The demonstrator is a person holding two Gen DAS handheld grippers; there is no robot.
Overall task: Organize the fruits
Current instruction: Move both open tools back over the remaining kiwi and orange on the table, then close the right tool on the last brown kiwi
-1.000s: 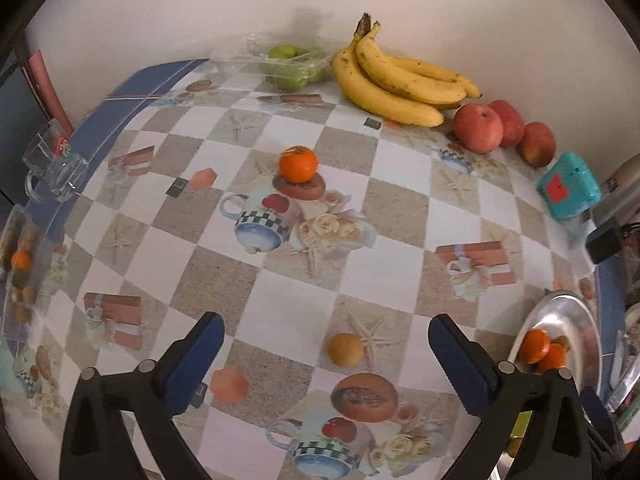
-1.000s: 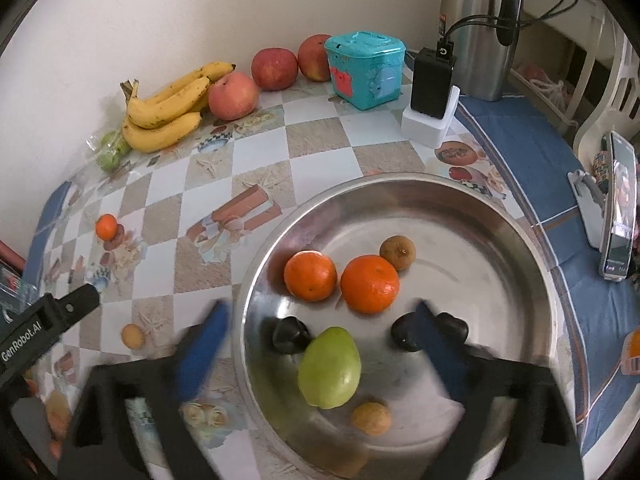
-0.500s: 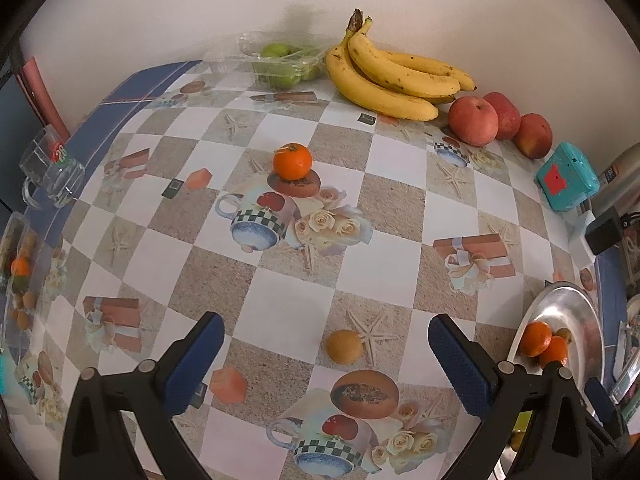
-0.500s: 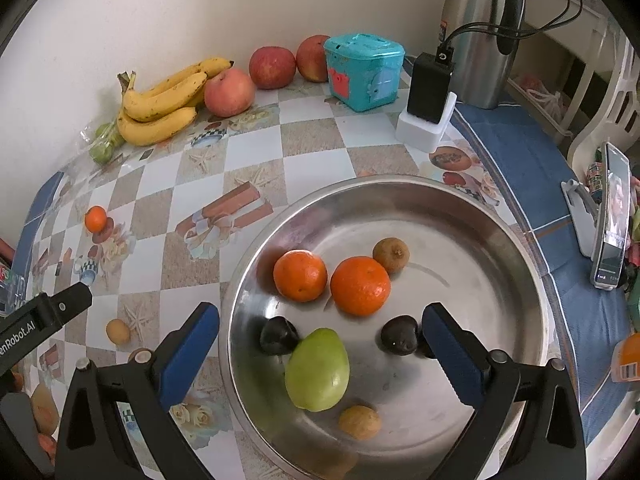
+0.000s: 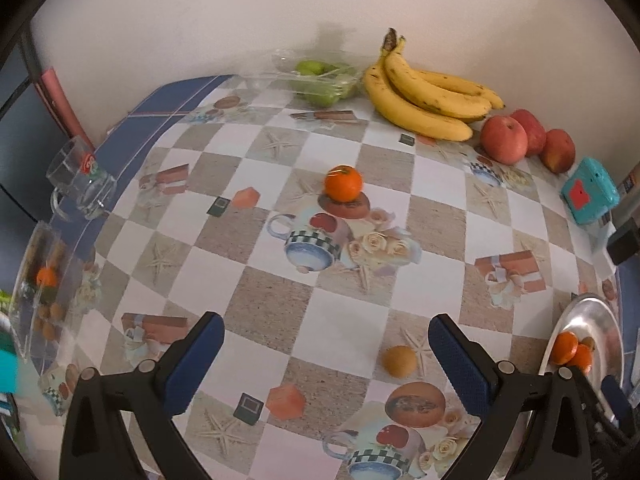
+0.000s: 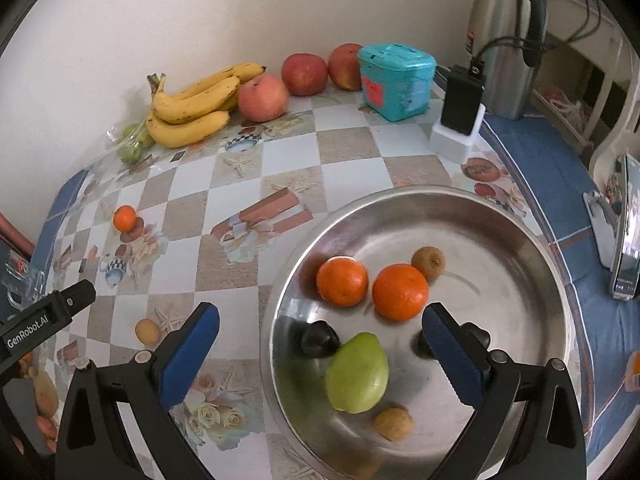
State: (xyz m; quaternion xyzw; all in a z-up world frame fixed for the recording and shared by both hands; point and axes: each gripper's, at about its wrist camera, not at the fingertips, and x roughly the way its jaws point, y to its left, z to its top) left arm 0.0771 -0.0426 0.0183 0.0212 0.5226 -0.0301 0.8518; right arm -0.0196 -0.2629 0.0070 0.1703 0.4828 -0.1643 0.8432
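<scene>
A steel bowl (image 6: 520, 248) holds two oranges (image 6: 400, 291), a green pear (image 6: 357, 374), two dark fruits and small brown fruits. My right gripper (image 6: 320, 344) is open and empty above the bowl's near left side. My left gripper (image 5: 326, 346) is open and empty over the checked tablecloth. An orange (image 5: 343, 183) sits mid-table ahead of it. A small yellow-brown fruit (image 5: 399, 361) lies just inside its right finger. Bananas (image 5: 424, 94), three apples (image 5: 503, 140) and green fruit in a clear tray (image 5: 320, 80) stand along the wall.
A teal box (image 6: 396, 80), a black charger on a white base (image 6: 460, 120) and a steel kettle (image 6: 504, 36) stand at the back right. A glass mug (image 5: 80, 184) and a clear tray (image 5: 36, 300) sit at the left edge. A phone (image 6: 624, 232) stands right.
The right gripper has drawn back and up from the bowl and steadied, with the view shifting left. The left gripper has shifted left, so the small yellow-brown fruit now lies nearer its right finger.
</scene>
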